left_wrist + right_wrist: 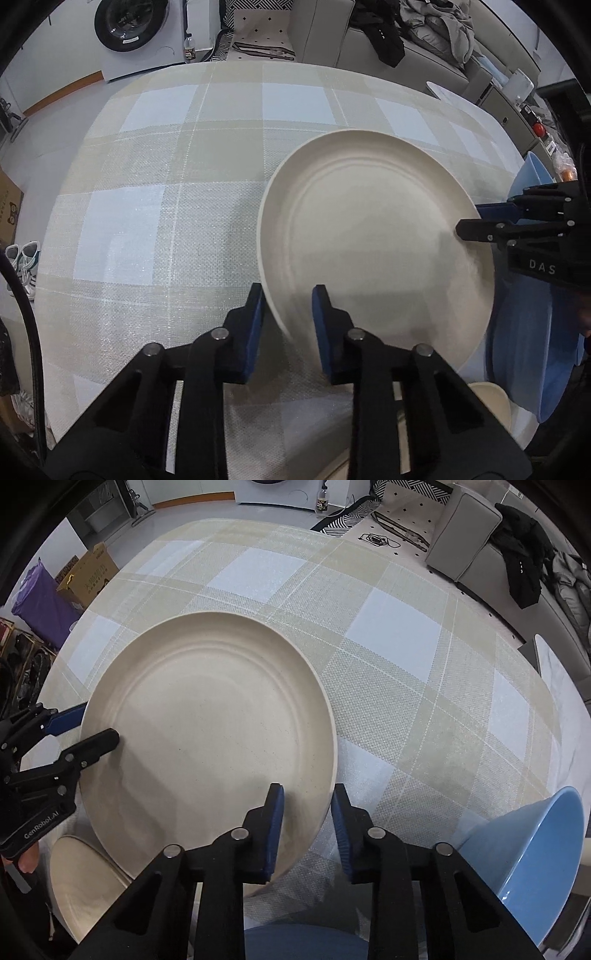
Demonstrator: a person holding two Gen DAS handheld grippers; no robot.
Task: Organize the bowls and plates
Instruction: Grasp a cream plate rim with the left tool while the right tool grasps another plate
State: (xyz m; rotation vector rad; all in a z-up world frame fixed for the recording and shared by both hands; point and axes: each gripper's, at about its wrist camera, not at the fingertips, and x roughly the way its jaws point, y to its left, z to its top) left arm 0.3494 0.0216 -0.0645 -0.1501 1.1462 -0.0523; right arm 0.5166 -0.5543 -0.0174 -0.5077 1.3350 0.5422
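Cream plate (373, 236) sits on the table (166, 177), which is covered in a beige-and-white checked cloth. Both tongs are on its rim, on opposite sides.

Left tongs (288, 295): blue pads straddle the plate's near-left edge, clenched on the rim. In the right wrist view the same tongs (99, 723) show at the plate's left edge, one finger over and one outside it. White lettering on the body reads "GenRobot.AI".

Right tongs (307, 795): pads clenched on the plate's near-right rim, one inside and one outside. From the left wrist view they (469, 221) come in from the right side; the letters "DAS" are readable on the black body, the rest cut off.

Light blue bowl (535, 853) lies tilted at the right of the plate, apart from it. A second cream dish (81, 878) lies partly under the plate's near-left edge. A darker blue dish (295, 941) shows below the right tongs, mostly hidden.

Off the table: washing machine (129, 26), bottle (189, 48) with an unreadable label, grey sofa (465, 542) with dark clothes, cardboard box (88, 572) with print too small to read.
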